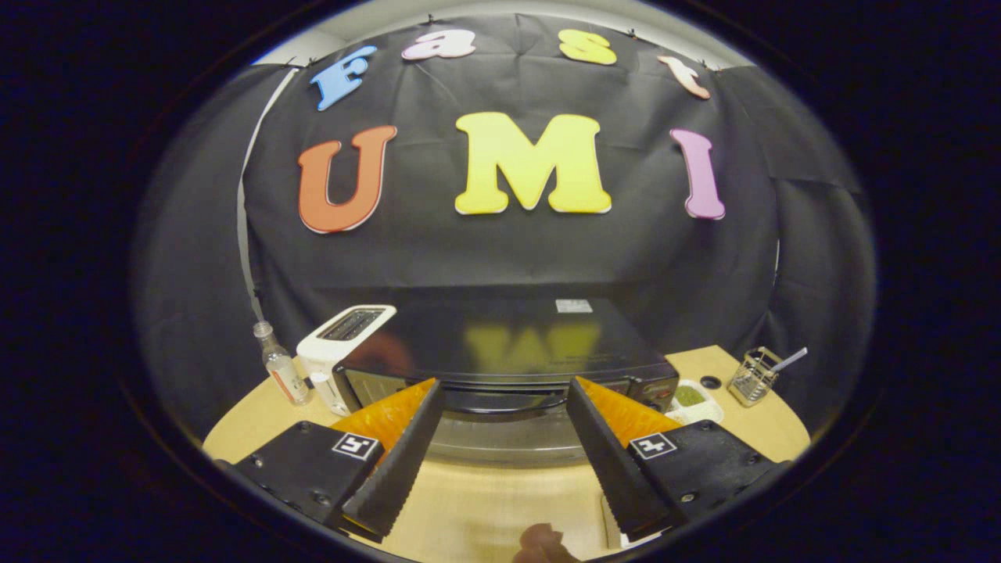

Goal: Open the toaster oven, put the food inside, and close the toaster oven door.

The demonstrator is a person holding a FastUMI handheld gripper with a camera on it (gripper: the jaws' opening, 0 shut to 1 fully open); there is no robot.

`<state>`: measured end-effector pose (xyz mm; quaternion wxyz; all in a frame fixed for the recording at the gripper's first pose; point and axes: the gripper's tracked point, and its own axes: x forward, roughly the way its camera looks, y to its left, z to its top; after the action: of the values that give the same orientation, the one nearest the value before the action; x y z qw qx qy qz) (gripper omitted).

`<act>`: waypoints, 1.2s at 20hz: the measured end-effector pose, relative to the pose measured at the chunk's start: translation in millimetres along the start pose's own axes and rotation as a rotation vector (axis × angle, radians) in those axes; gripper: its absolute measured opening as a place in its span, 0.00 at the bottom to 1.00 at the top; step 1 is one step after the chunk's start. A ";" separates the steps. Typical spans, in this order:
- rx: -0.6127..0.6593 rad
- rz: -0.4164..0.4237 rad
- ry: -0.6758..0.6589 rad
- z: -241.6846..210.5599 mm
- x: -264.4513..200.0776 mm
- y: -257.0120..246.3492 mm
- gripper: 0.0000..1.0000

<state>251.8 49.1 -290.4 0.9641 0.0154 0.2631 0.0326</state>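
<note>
– Where is the toaster oven (508, 352)?
– On the table (500, 500), just past the gripper (504, 407). A white toaster (344, 336) and a small bottle (280, 363) stand beside it.
– What are the fingers doing?
– They are wide apart and hold nothing. The oven's door handle (504, 400) sits between their tips.

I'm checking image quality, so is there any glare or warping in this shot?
Gripper view: the toaster oven has a glossy top that mirrors the wall; fisheye bends the table edge into a curve; the open gripper frames the oven door, sharp enough.
</note>
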 end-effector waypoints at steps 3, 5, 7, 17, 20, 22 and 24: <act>0.042 -0.044 0.040 -0.5 15.2 -0.3 1.00; -0.006 -0.062 0.046 4.3 24.7 0.0 1.00; -0.047 -0.046 0.056 4.7 26.8 8.8 1.00; -0.056 -0.028 0.059 2.6 32.4 13.2 1.00; -0.069 -0.024 0.050 -2.1 21.5 13.1 1.00; -0.087 -0.028 0.040 -12.4 3.3 12.9 1.00; -0.092 -0.032 0.037 -22.1 -7.4 12.9 1.00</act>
<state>233.4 61.7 -305.1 0.9591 -0.0339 0.2793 0.0298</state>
